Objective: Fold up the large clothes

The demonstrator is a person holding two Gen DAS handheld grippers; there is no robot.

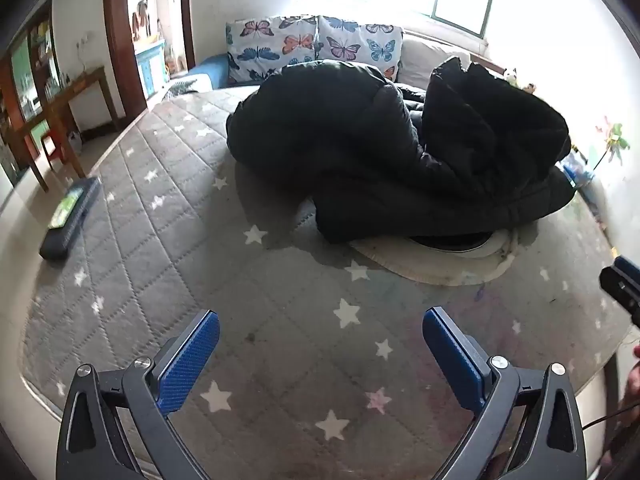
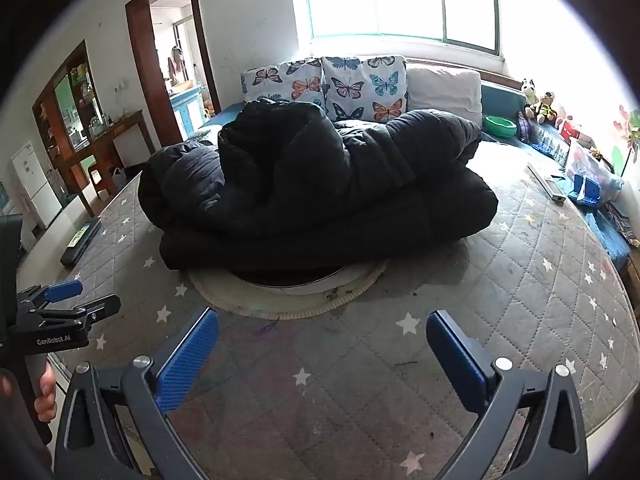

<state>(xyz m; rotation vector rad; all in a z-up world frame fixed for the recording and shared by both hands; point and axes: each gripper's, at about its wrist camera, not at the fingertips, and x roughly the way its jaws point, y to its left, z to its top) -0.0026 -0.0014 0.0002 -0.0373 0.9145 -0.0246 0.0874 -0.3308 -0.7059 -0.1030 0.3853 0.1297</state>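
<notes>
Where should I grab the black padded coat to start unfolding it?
Take the black padded coat by its near bottom edge, coming in low from the front over the star-print mattress. That edge lies flattest, overhanging the round white mat; the top is bunched folds. Both left gripper and right gripper have jaws open and empty.

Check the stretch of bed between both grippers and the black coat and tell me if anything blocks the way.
Nothing visible does. Both the left gripper and right gripper are open, with only bare star-patterned mattress ahead of them up to the black coat. The coat lies bunched on a round pale mat, whose near edge sticks out toward the grippers.
</notes>
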